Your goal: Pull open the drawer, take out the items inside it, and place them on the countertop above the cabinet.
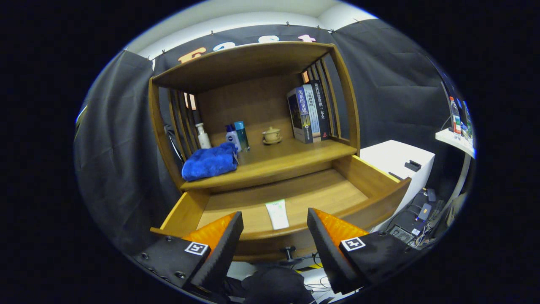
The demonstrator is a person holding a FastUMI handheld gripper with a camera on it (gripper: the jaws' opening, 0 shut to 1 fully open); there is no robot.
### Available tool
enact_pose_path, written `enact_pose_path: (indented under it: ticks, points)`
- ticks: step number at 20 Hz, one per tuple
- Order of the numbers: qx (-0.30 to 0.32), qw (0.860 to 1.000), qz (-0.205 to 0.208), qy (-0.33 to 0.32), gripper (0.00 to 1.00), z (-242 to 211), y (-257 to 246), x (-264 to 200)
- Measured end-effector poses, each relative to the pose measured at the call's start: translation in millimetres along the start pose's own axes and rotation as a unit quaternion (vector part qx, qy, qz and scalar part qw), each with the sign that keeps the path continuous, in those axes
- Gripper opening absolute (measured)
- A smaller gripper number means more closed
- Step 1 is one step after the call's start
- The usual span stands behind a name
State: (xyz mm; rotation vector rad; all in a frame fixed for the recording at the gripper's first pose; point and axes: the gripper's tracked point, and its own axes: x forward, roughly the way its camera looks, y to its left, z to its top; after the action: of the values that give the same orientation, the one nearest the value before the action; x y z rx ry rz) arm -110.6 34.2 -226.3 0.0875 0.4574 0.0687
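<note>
Lying flat on the floor of the open drawer (382, 198), close behind its front panel, the white tube (277, 214) is the one thing you can see left inside, and your next move turns on how it sits to your gripper (275, 236). It lies at about twelve o'clock from the gripper, just ahead of the fingertips and centred in the gap between them. Its long axis runs roughly from six to twelve o'clock, tipped slightly toward eleven, so it nearly lines up with your fingers and its long sides face the two pads. Your gripper is spread wide, with nothing between its fingers; the gap looks far broader than the tube. I judge you need to go forward and down over the front panel, then close across the tube's narrow width. Beyond the drawer, at twelve o'clock and higher, is the countertop (295, 158) where it must end up. A blue towel (209, 161) sits there at about eleven o'clock, with bottles (236, 136) and a teacup (271, 135) behind it and books (309, 113) toward one o'clock.
</note>
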Motion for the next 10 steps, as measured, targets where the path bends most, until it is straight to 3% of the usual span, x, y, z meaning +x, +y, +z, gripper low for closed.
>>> enact_pose_path:
  ticks: [4,10]
  points:
    - [0.005,0.999,-0.015,0.049,0.98,5,2,28]
    - [-0.043,0.993,0.014,0.112,0.99,16,17,80]
